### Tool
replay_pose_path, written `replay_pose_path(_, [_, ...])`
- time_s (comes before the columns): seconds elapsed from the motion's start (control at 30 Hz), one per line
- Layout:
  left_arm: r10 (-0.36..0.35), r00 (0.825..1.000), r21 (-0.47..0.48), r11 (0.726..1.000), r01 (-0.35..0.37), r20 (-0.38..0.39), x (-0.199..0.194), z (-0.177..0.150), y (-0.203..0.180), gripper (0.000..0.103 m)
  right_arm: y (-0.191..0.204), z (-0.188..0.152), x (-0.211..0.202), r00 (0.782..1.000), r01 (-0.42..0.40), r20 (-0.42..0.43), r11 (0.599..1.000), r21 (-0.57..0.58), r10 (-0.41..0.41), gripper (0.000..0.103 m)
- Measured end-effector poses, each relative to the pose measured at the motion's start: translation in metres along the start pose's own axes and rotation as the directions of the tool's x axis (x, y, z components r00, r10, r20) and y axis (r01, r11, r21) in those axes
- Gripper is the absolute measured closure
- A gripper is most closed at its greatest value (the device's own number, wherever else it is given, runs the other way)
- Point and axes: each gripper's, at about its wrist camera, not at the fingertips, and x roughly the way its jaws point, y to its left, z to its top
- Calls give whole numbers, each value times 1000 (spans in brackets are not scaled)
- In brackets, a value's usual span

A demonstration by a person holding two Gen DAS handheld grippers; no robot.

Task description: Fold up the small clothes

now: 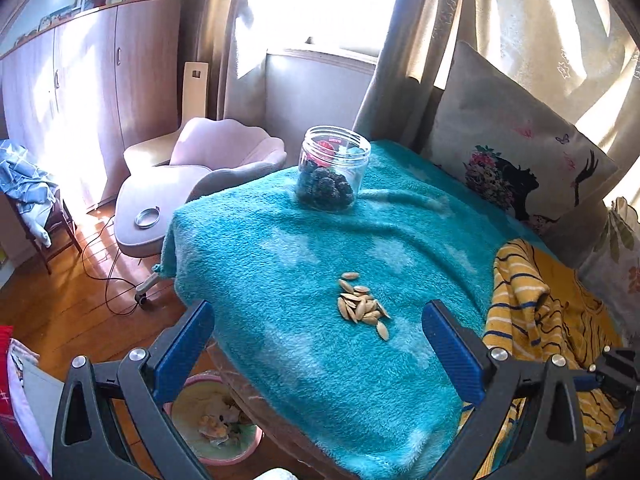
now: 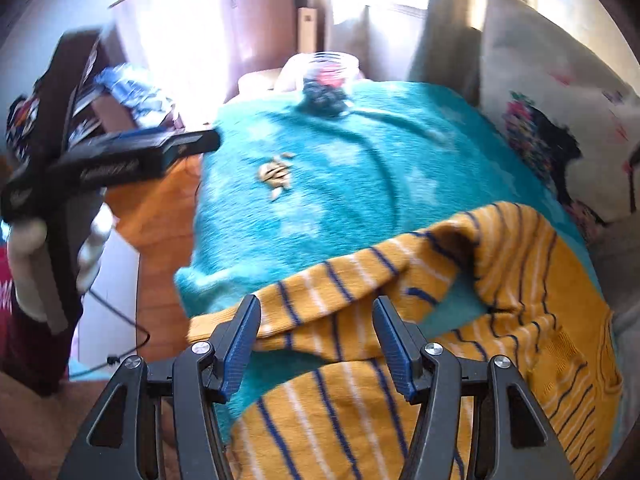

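Meanwhile, on a table draped in a teal fleece blanket (image 1: 320, 240), a mustard-yellow striped garment (image 2: 460, 288) lies crumpled across the lower right of the right wrist view — one sleeve flopped over toward the lower left, navy and white stripes running across it. The right gripper (image 2: 316, 344) stands partly open above that sleeve, blue pads apart and pressing on nothing; cloth shows in the gap between them, but they have no grip on it. In the left wrist view the same garment sits at the right edge of the frame, bunched against the blanket's far side. The left gripper (image 1: 318, 344) is spread wide and empty over the blanket's near edge, with bare teal fleece between its blue fingers (image 1: 452, 348).

A small heap of pale seeds (image 1: 362, 306) rests on the blanket at mid-frame, well apart from the garment. Behind it, toward the upper centre, stands an open clear jar (image 1: 332, 168) holding dark round things. A printed cushion (image 1: 516, 144) leans at the upper right against pale curtains (image 1: 520, 20). At the left of the right wrist view — blurred — the other gripper's black body reaches in above the wooden floor (image 1: 60, 304).
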Motion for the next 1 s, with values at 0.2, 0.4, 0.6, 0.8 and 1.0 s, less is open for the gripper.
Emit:
replay_pose_path(0.2, [-19,1000,0,1000,19,-23,6,-3,-4,0,26,-12,28,998,7,-58,995,-96,-12,35])
replay_pose_path(0.4, [-42,998,19,999,43,-36,5,-6,-14,0,28,-11,48,998,2,-70,998,-61,-7,37])
replay_pose_path(0.6, [-36,999,0,999,36,-30,2,-3,-10,0,-4,9,21,998,-48,33,991,124,45,96])
replay_pose_path(0.8, [-49,999,38,998,50,-13,-8,-1,-25,0,-85,9,-79,958,48,250,940,338,-139,96])
replay_pose_path(1.0, [-108,994,108,988,110,-24,-12,-6,-58,0,-185,-69,-190,860,145,298,760,634,-413,96])
